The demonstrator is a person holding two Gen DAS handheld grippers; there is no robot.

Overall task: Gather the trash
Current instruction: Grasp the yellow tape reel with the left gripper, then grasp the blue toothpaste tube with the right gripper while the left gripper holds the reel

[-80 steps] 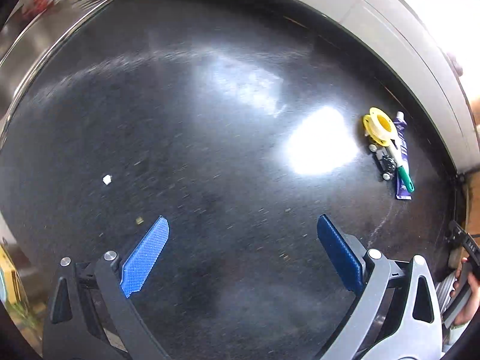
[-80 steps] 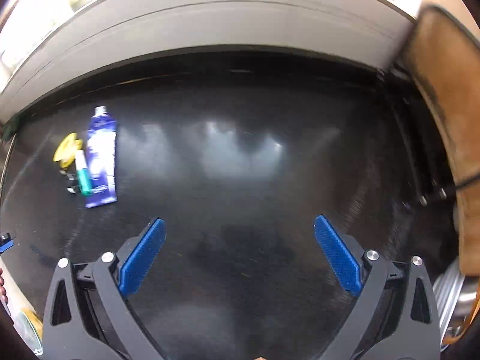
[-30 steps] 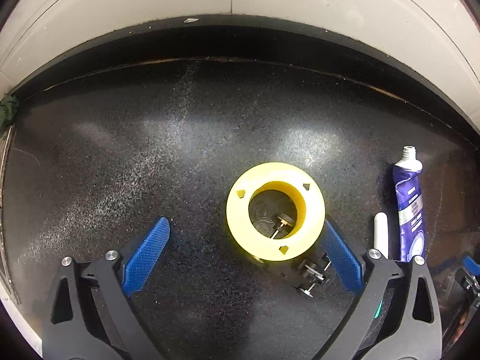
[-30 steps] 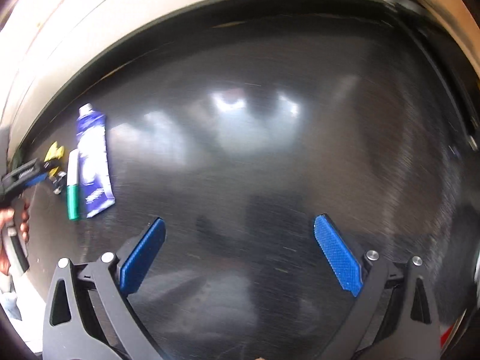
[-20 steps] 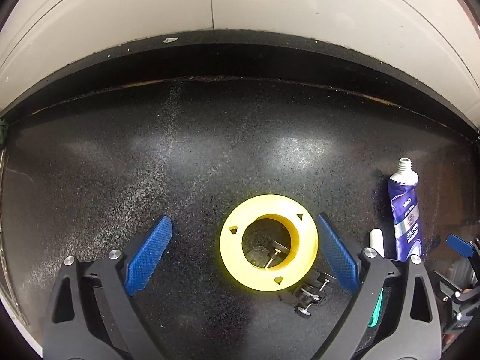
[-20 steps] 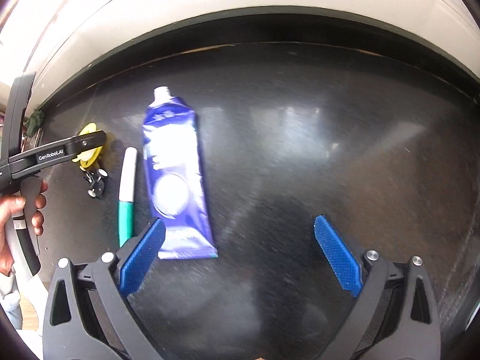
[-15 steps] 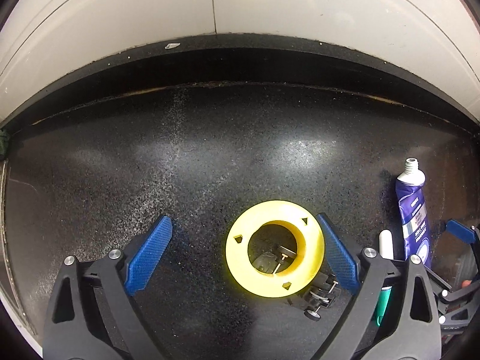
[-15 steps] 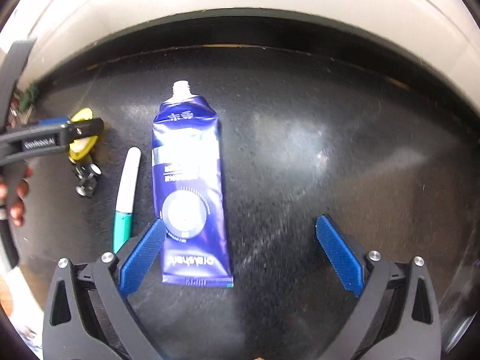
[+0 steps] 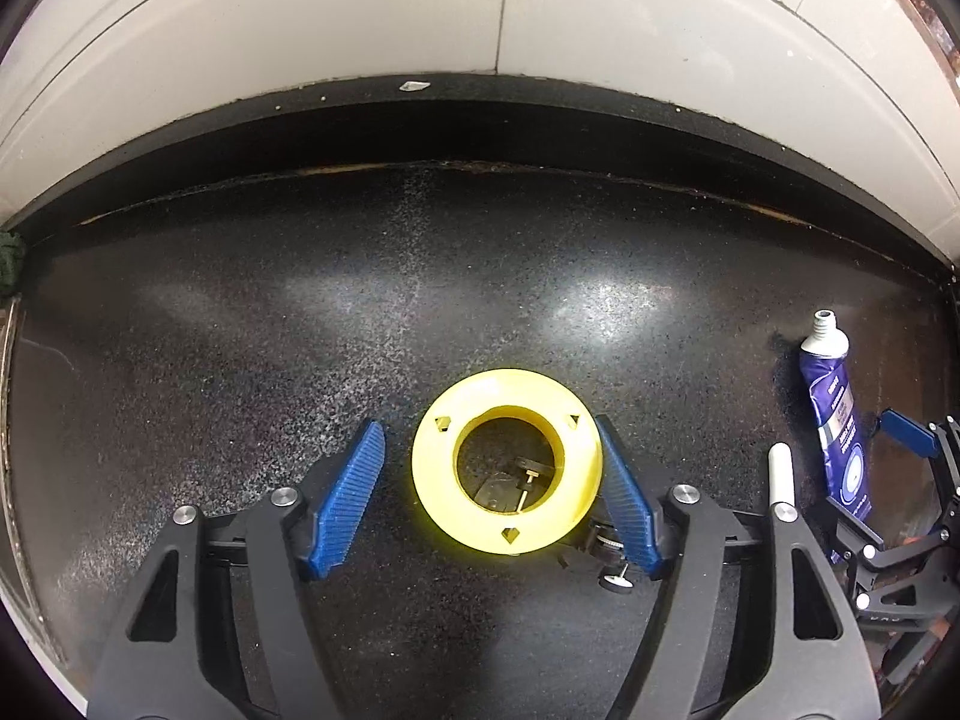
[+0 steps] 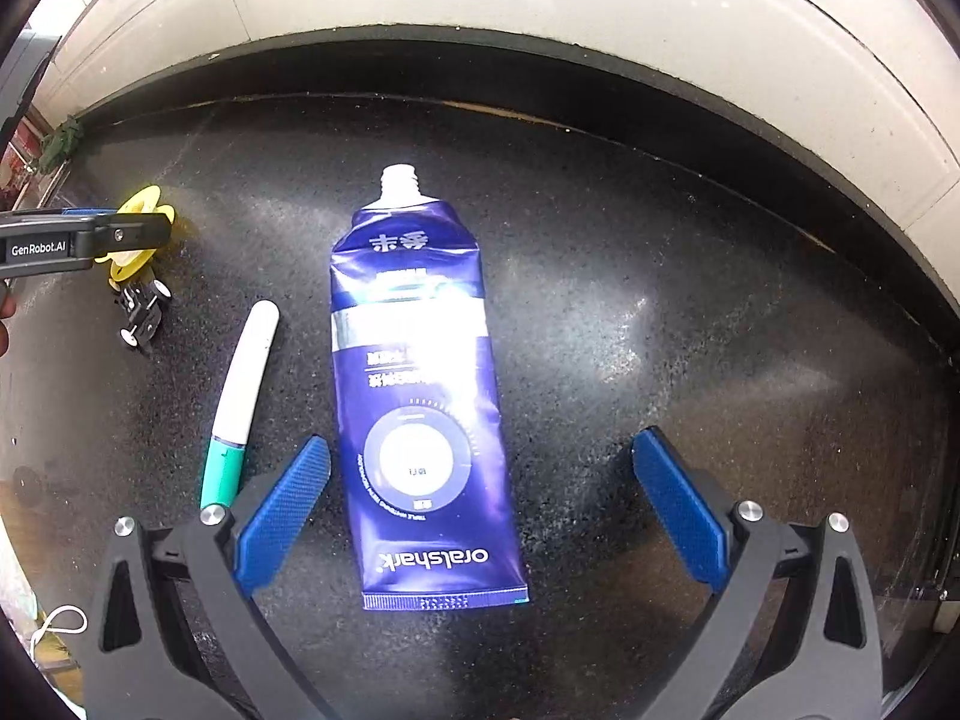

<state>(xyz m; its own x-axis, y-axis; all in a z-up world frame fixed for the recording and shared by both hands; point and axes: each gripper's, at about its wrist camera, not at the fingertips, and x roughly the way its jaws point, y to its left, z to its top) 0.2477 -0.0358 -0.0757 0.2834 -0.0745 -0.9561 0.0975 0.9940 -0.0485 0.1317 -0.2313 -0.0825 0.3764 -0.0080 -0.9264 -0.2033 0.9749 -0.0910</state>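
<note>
A yellow plastic spool (image 9: 432, 480) lies flat on the black speckled counter (image 9: 240, 330), between the fingers of my left gripper (image 9: 486, 426). The jaws are closing. The right pad is at the spool's rim and a narrow gap remains at the left pad. A small black wheeled part (image 9: 606, 546) lies just behind the spool. A blue toothpaste tube (image 10: 414, 372) without a cap lies between the fingers of my open right gripper (image 10: 483, 441), nearer the left finger. Left of it rests a white and green pen (image 10: 246, 384).
A white tiled wall (image 9: 360, 30) rises behind the counter's back edge. Something green (image 10: 63, 138) sits at the far left by the wall. In the right wrist view the spool (image 10: 141, 198) is partly hidden by a finger of the left gripper (image 10: 120, 234).
The left jaws have narrowed around the yellow spool. The right gripper slid left and rolled, so the tube now lies between its fingers.
</note>
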